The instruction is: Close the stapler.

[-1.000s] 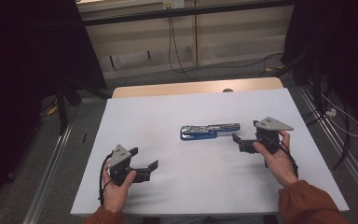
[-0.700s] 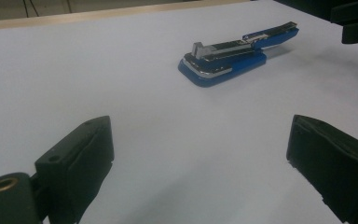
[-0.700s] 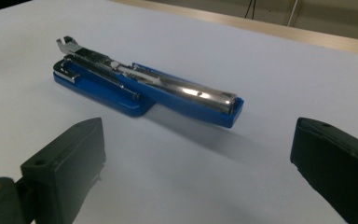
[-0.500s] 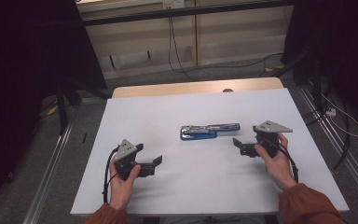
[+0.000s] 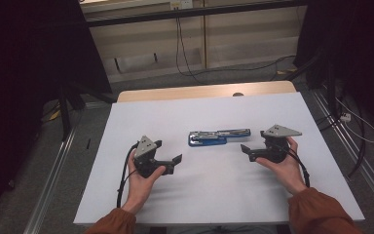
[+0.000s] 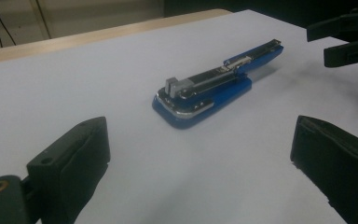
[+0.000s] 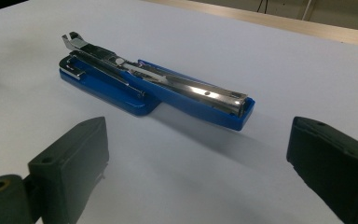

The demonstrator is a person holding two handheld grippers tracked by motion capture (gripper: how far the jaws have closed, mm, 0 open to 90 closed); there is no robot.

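With both the left gripper (image 5: 177, 160) and the right gripper (image 5: 245, 149) released and empty, the blue stapler (image 5: 218, 137) lies flat between them on the white table (image 5: 209, 195), so each should approach low and close around one end squarely.

Seen from a fixed camera above the person's edge, the white-topped desk (image 5: 214, 195) fills the lower centre of the frame, the lens facing forward and down, far enough back to take in the floor on both sides. The left gripper view rides low and close over the desk surface, looking out between its own black tongs (image 6: 200, 154) at the frame's bottom corners. The right gripper view sits equally low and near, its tongs (image 7: 198, 154) framing the bottom edge. All three views share the blue and chrome opened stapler (image 5: 219, 137) at mid-desk, each gripper camera facing it from opposite ends (image 6: 214, 86) (image 7: 154, 91).
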